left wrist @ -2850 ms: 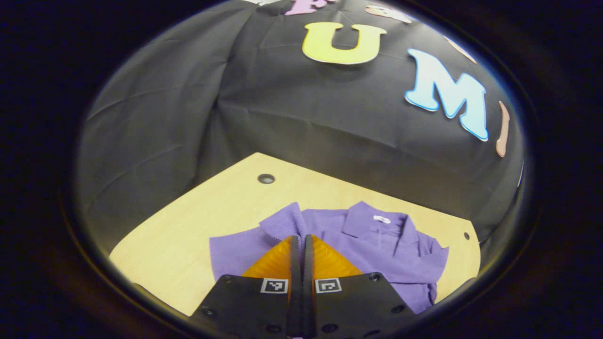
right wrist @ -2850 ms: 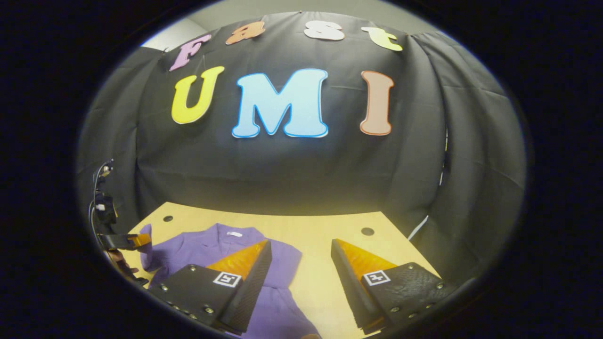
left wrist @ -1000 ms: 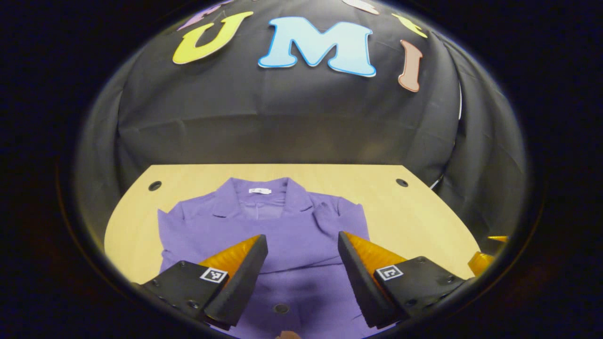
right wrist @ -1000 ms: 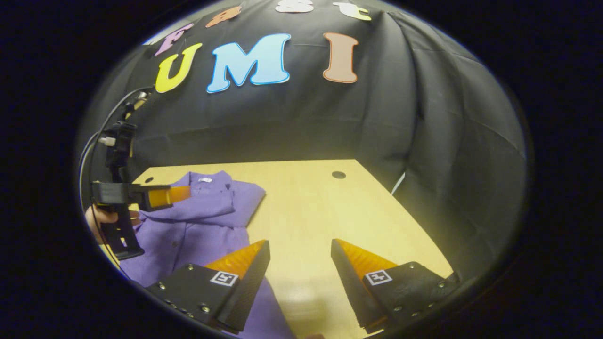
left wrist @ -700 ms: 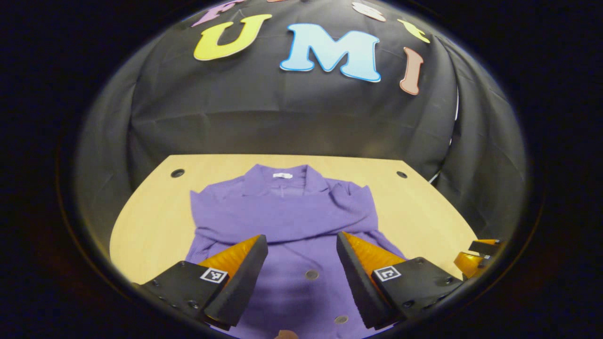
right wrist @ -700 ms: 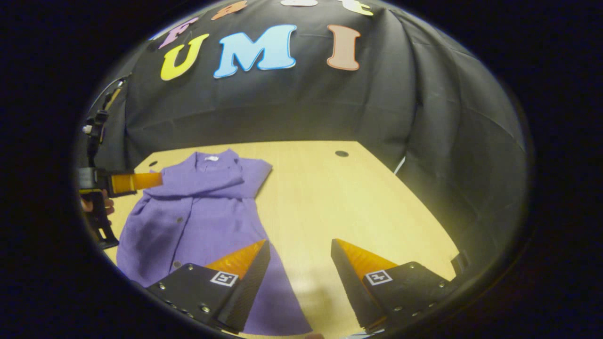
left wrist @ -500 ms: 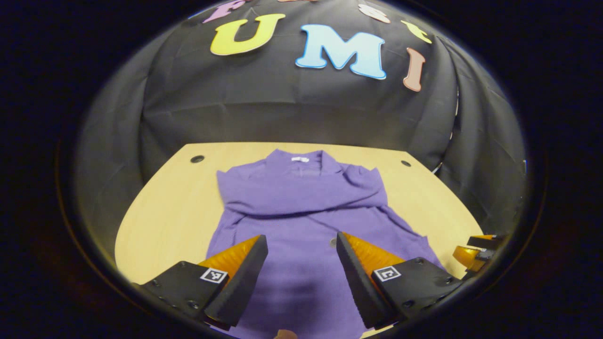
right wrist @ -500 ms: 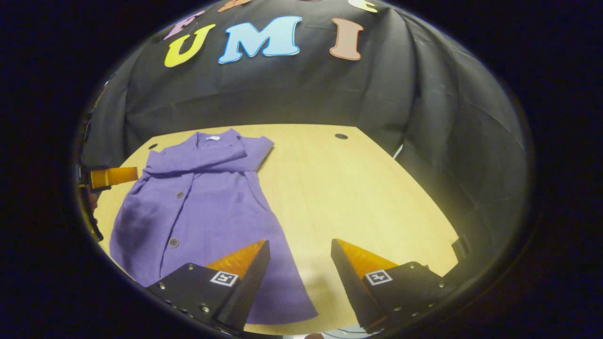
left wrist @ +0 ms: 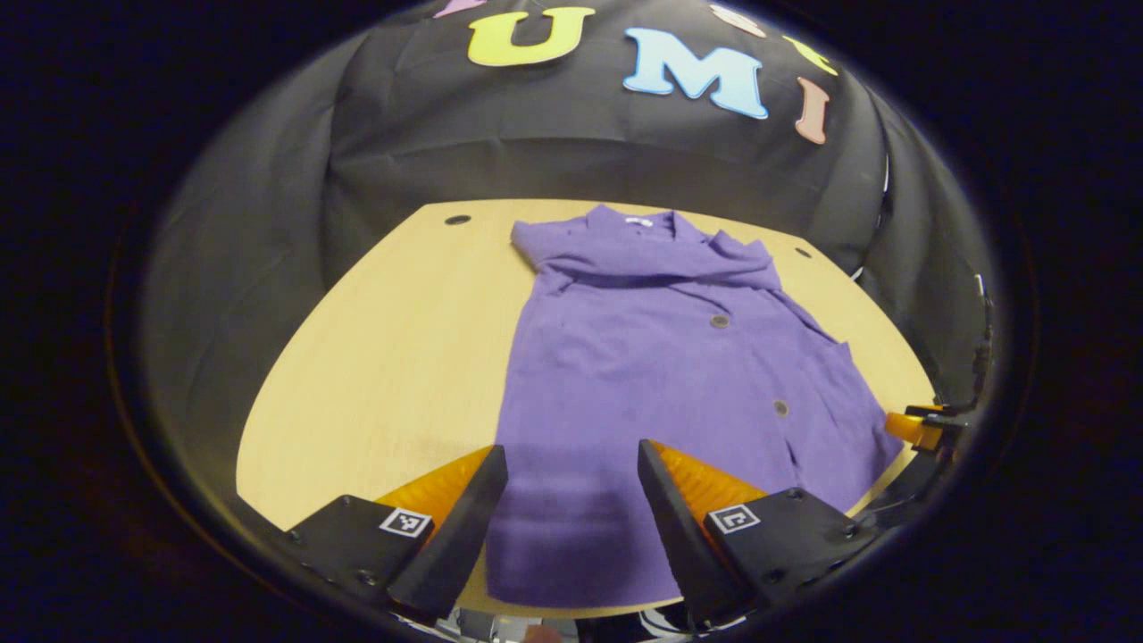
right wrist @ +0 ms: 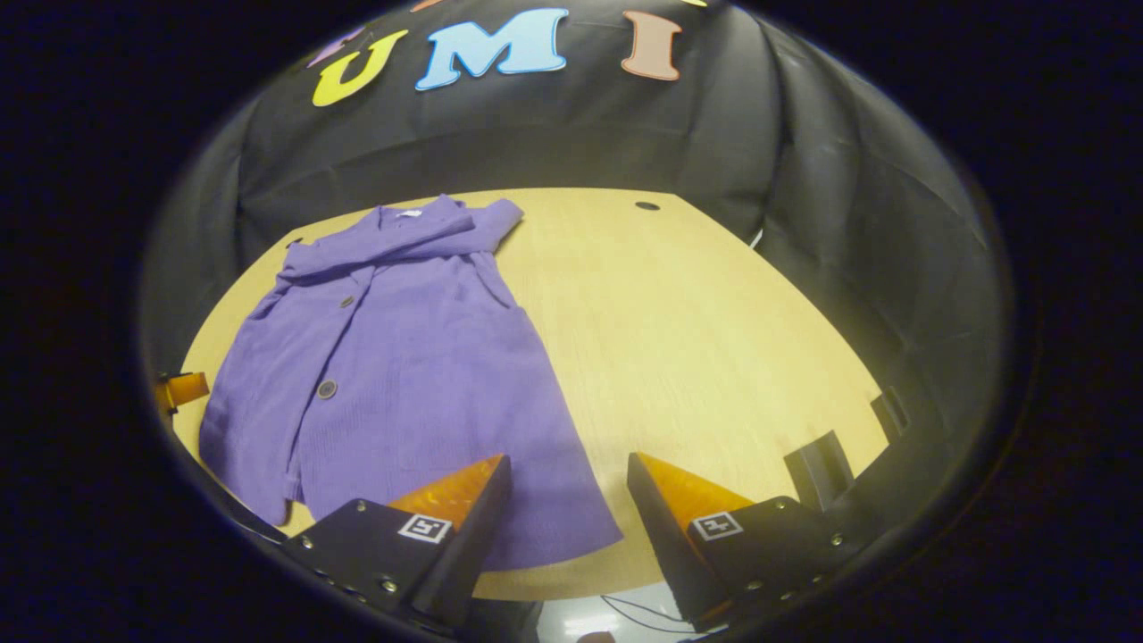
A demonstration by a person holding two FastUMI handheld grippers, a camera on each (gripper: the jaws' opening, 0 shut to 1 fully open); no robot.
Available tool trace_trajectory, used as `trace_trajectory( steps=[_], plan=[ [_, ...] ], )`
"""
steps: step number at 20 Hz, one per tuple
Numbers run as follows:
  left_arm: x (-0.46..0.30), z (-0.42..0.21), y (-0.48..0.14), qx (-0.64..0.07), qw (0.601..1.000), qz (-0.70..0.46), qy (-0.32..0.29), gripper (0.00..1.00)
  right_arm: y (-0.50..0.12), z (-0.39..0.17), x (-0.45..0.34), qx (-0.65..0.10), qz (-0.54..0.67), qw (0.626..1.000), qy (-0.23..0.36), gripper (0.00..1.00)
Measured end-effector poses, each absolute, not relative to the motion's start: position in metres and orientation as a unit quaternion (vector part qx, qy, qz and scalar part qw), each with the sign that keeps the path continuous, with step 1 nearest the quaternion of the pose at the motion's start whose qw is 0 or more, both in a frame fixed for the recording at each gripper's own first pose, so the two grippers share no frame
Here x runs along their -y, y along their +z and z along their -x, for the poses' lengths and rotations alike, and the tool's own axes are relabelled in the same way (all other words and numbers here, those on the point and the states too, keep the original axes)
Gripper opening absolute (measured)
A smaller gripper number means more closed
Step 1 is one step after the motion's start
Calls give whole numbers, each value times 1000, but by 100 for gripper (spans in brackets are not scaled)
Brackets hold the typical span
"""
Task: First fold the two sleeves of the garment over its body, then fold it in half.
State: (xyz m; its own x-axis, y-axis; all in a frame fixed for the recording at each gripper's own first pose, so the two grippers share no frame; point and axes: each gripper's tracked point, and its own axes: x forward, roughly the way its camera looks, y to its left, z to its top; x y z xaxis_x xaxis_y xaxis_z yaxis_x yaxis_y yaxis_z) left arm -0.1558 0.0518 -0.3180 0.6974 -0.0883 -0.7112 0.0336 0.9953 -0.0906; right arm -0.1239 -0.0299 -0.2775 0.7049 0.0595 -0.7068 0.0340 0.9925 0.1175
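In the left gripper view, the purple shirt (left wrist: 661, 375) lies flat on the wooden table (left wrist: 393, 339), collar toward the far edge, both sleeves folded across its chest. The left gripper (left wrist: 567, 500) hangs spread over the shirt's hem, holding nothing.

In the right gripper view, the right gripper (right wrist: 567, 509) is spread at the shirt's (right wrist: 402, 357) hem corner, empty.

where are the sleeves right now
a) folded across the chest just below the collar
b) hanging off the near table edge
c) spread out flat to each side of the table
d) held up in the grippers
a: both sleeves lie folded across the top of the garment, just below the collar, while the left gripper and right gripper are open and hold nothing.
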Motion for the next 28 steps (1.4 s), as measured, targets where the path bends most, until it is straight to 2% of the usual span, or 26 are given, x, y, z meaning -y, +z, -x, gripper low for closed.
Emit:
trace_trajectory(
  steps=[8,9,11,13,17,18,19,20,21,22,23,24,25,26,27,28],
  plan=[
    [-76,225,-351,-423,905,47,-15,96,-294,134,24,-405,-102,908,17,83],
    [-75,224,-352,-417,908,40,-16,97,-294,135,21,-406,-101,908,20,82],
    [-64,228,-352,-414,909,32,-21,95,-294,139,15,-409,-96,907,24,84],
    [-54,231,-352,-413,910,28,-29,98,-295,141,10,-412,-92,906,29,85],
    [-40,230,-358,-415,909,-7,-39,96,-296,146,5,-419,-84,904,32,88],
    [-39,229,-357,-416,908,-5,-38,91,-298,146,5,-420,-85,903,31,88],
    [-37,228,-357,-415,909,-2,-36,86,-298,144,4,-420,-86,903,31,84],
    [-35,228,-357,-417,908,-3,-38,78,-298,145,4,-422,-87,902,33,84],
    [-32,227,-358,-417,908,-4,-44,70,-298,146,3,-422,-89,902,35,77],
    [-29,227,-357,-416,908,-1,-46,56,-298,144,-1,-422,-92,901,37,60],
    [-27,225,-356,-415,909,5,-48,42,-296,144,-2,-423,-97,900,35,53],
    [-24,226,-357,-415,909,6,-50,29,-297,145,-4,-425,-95,899,36,36],
    [-23,226,-357,-417,908,3,-53,22,-296,145,-5,-428,-89,898,41,36],
    [-20,226,-358,-415,908,6,-55,22,-294,140,-7,-421,-96,901,37,36],
    [-17,226,-359,-418,907,6,-56,13,-297,141,-8,-426,-109,898,28,21],
    [-20,224,-357,-414,908,2,-61,13,-295,145,-8,-430,-112,896,24,6]
  ],
)
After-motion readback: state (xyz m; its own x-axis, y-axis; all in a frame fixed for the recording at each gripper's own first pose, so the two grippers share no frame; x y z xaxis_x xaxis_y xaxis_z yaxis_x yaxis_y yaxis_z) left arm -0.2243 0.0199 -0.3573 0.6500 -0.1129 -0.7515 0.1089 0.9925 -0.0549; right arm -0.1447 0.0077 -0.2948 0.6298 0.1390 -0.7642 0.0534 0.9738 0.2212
